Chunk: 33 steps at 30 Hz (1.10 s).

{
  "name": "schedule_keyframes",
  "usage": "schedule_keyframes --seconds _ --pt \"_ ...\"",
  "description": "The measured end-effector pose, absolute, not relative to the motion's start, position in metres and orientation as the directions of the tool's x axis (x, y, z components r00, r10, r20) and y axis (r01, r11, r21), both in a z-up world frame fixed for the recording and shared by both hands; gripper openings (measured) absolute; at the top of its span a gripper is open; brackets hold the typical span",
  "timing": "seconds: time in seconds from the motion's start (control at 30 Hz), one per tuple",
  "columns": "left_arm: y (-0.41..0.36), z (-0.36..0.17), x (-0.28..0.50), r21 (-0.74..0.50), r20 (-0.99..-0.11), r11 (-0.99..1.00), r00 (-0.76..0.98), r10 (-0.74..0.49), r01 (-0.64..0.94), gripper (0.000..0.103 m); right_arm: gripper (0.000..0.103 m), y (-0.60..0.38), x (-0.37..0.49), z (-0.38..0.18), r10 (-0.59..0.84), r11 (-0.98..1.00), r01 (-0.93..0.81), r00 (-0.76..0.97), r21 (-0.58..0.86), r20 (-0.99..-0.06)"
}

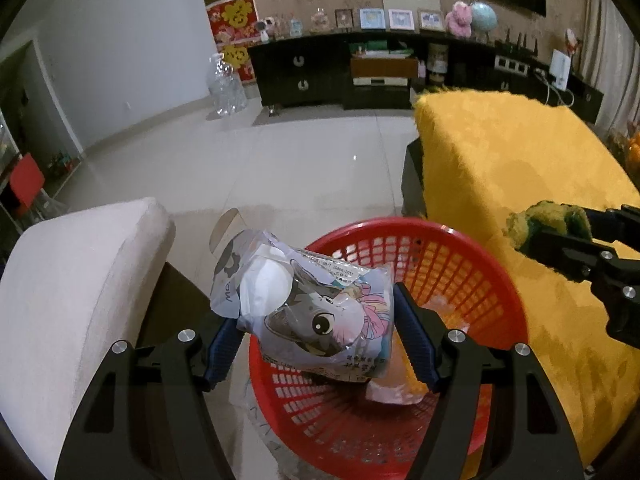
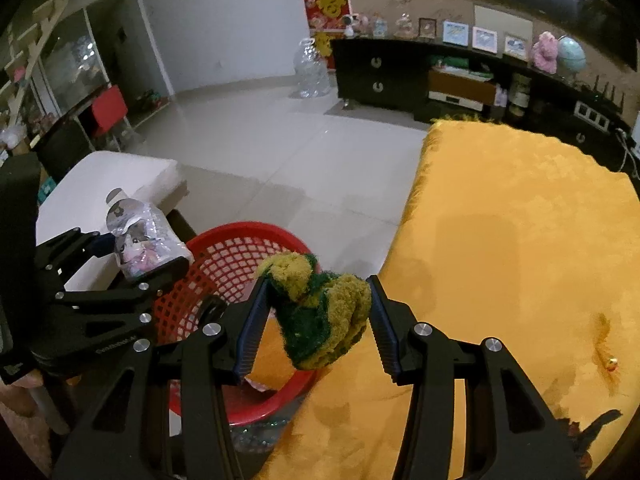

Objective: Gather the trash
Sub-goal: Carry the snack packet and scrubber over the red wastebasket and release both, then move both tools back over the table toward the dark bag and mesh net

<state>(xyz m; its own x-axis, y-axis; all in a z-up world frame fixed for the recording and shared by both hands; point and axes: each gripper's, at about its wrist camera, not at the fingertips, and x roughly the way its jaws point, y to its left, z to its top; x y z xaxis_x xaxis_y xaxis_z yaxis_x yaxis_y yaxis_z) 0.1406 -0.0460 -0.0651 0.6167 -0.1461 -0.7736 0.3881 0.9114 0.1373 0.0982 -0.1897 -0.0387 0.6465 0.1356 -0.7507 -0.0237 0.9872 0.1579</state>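
The left gripper [image 1: 316,320] jaws grasp a light, crinkly snack bag [image 1: 312,304] by its sides over the red basket [image 1: 460,248], while the right gripper [image 2: 320,320] jaws squeeze a soft sponge [image 2: 320,312].

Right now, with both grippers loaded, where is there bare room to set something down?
The yellow cover right of the red basket is bare. So is the white cushion to its left. The tiled floor beyond is open. Above the basket is crowded: printed packet, scrub sponge.

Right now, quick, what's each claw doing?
Left claw: closed on the cartoon-print plastic bag, over the red basket.
Right claw: closed on the yellow-green scrubbing sponge.
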Motion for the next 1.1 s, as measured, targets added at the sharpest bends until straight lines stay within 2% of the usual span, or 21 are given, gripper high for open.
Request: schedule_keyframes --seconds 0.3,0.47,0.7,1.1 --pt "-0.045 -0.076 0.145 0.155 -0.802 0.900 0.585 -0.126 0.406 0.068 0.048 -0.178 0.107 -0.053 0.206 0.976 -0.063 0.596 0.210 -0.776" --pt "-0.043 -0.076 0.150 0.125 -0.819 0.905 0.557 -0.137 0.406 0.074 0.056 -0.175 0.108 -0.057 0.238 0.967 -0.068 0.579 0.244 -0.780" --pt "-0.039 -0.068 0.145 0.125 -0.803 0.906 0.577 -0.147 0.404 0.078 0.060 -0.183 0.108 -0.056 0.268 0.956 -0.061 0.572 0.286 -0.775" --pt "-0.036 -0.038 0.140 0.101 -0.748 0.929 0.643 -0.165 0.356 0.082 0.060 -0.203 0.096 -0.036 0.160 0.978 0.002 0.646 0.210 -0.747"
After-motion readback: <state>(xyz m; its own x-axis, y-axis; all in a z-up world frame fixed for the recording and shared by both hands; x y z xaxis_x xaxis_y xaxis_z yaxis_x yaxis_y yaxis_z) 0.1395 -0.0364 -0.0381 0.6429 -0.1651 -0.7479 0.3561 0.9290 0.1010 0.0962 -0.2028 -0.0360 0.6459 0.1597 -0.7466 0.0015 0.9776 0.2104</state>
